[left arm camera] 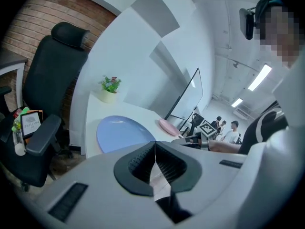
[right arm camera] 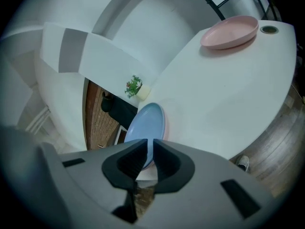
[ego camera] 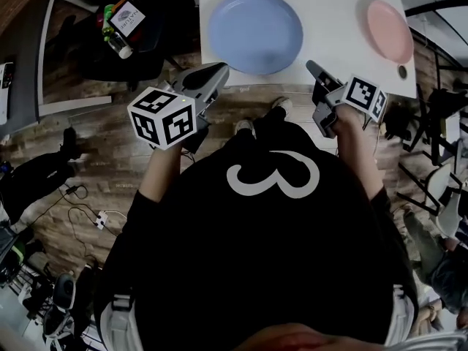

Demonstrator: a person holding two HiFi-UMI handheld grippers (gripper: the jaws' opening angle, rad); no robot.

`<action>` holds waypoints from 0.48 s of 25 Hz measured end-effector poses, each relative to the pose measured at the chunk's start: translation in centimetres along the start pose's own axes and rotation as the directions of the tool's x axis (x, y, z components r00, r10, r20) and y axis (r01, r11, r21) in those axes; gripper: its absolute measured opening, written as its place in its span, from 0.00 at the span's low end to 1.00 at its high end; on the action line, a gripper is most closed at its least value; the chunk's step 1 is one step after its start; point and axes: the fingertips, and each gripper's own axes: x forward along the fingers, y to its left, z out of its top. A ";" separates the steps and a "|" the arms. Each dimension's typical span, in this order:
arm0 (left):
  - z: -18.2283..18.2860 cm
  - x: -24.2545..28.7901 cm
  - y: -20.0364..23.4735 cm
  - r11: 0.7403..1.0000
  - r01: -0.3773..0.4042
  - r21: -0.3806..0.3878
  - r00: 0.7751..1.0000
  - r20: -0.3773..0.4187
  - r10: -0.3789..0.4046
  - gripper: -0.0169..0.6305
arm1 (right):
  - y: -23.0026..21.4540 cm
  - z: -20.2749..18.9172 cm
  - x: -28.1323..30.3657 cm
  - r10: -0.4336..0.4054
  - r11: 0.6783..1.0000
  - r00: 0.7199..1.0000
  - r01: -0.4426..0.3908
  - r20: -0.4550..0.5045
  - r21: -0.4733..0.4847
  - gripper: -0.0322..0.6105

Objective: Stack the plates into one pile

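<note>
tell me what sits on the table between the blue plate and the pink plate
Nothing. Only bare white table lies between the blue plate and the pink plate, as the head view and the right gripper view both show.

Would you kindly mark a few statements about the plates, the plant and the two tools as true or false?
1. The blue plate and the pink plate lie apart on the white table. True.
2. The right tool grips the pink plate. False: its jaws stand slightly apart with nothing between them, and the pink plate lies untouched on the table.
3. The left tool has its jaws together and holds nothing. True.
4. The potted plant stands on the blue plate. False: it stands on the table beyond that plate.
</note>
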 end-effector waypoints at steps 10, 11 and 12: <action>1.7 7.1 -4.3 0.989 0.125 0.074 0.990 -0.081 -0.119 0.05 | -1.9 4.2 -5.2 0.126 0.991 0.981 -0.132 0.144 0.029 0.11; 2.2 8.0 -4.8 0.987 0.139 0.077 0.987 -0.086 -0.132 0.05 | -2.7 4.7 -5.8 0.105 0.993 0.982 -0.113 0.157 0.045 0.11; 2.5 8.8 -5.1 0.985 0.153 0.082 0.985 -0.093 -0.146 0.05 | -3.4 5.2 -6.3 0.084 0.994 0.982 -0.095 0.172 0.058 0.11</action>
